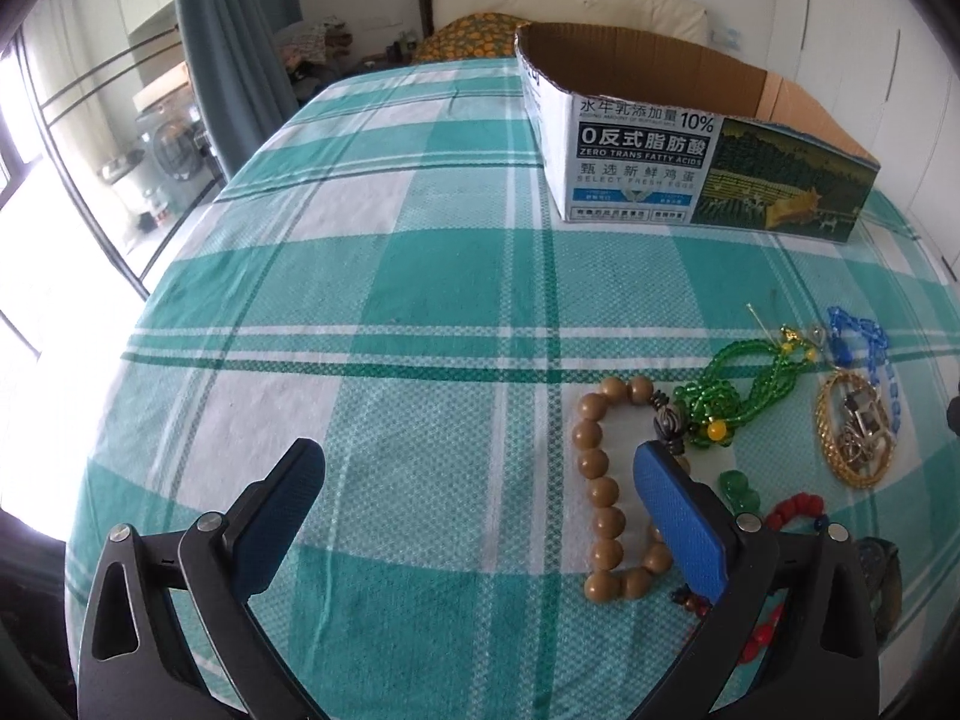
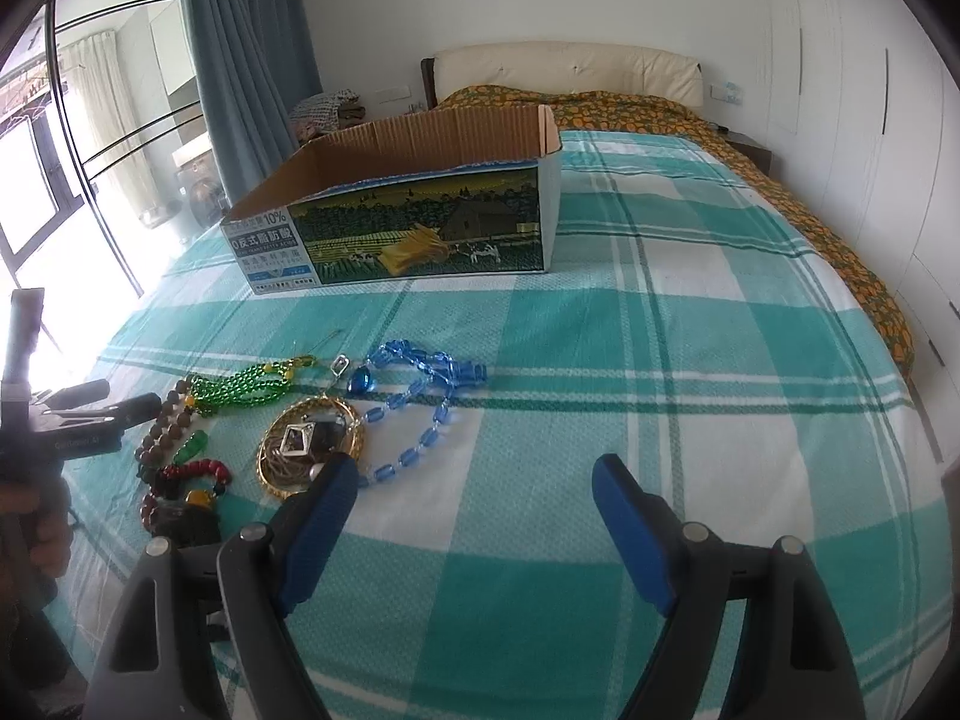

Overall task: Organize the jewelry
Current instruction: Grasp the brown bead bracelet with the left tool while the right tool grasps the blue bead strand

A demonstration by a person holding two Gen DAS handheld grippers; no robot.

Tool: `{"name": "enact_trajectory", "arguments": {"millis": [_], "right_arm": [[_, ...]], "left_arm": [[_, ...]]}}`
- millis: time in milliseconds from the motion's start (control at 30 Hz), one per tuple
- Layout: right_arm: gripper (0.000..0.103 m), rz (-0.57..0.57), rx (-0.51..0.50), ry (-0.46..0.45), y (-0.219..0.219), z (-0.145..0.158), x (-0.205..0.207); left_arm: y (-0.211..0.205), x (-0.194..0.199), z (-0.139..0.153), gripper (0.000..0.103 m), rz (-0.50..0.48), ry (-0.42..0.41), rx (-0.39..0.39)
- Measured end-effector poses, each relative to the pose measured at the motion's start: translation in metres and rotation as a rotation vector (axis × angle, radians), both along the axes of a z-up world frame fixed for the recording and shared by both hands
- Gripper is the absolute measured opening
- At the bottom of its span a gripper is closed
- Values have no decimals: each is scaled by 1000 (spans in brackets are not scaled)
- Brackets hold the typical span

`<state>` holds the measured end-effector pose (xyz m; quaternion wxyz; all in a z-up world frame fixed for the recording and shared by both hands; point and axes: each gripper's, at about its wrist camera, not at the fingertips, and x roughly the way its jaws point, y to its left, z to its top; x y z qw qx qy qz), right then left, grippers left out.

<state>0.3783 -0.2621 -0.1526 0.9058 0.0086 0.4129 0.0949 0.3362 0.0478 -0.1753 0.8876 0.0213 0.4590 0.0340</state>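
Plainly printed on the cardboard box (image 1: 690, 162): "ZERO TRANS FATTY ACIDS", "10%".
Left gripper (image 1: 480, 474) and right gripper (image 2: 474, 480) hover wide apart, holding nothing, above jewelry (image 2: 312, 438) heaped on the checked bedsheet (image 2: 660, 360) near the box.

The left black plastic claw (image 1: 477, 483) carries blue textured pads (image 1: 681, 525) and silver round screws (image 1: 210, 521). The right black plastic claw (image 2: 474, 495) looks identical. Bare skin shows on the person's left hand (image 2: 45, 531).

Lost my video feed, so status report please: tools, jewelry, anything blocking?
Left tool open, right tool open, both empty. Jewelry pile on the plaid sheet; cardboard box open beyond. Nothing blocking.
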Motion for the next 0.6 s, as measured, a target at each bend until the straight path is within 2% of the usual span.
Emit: {"name": "enact_trajectory", "arguments": {"millis": [167, 200, 267, 300, 367, 400, 433, 467, 500, 533, 567, 600], "right_arm": [[82, 69, -45, 39, 17, -15, 42], [82, 87, -52, 40, 21, -17, 49], [75, 107, -79, 47, 28, -23, 62], [65, 117, -96, 68, 32, -27, 67], [51, 140, -155, 41, 40, -28, 69], [39, 157, -149, 47, 43, -27, 70], [21, 160, -158, 55, 45, -26, 70], [18, 162, -168, 60, 46, -25, 69], [17, 163, -176, 62, 47, -25, 67], [15, 166, -172, 64, 46, -24, 66], [14, 164, -153, 67, 43, -21, 64], [14, 155, -119, 66, 38, -16, 61]], "left_arm": [[-1, 12, -12, 103, 7, 56, 37], [-2, 13, -12, 103, 2, 47, 35], [-4, 14, -12, 103, -3, 44, 38], [-4, 14, -12, 103, -4, 44, 34], [-3, 14, -12, 101, -6, 54, 17], [-2, 13, -12, 97, -15, 57, -7], [-1, 11, -10, 83, -36, 59, -49], [-2, 8, -8, 68, -56, 54, -70], [-7, 5, -6, 58, -79, 45, -58], [-12, 3, -4, 26, -117, 39, -65], [-16, 1, -3, 12, -148, 39, -74], [-20, -1, -3, 10, -160, 39, -71]]}}
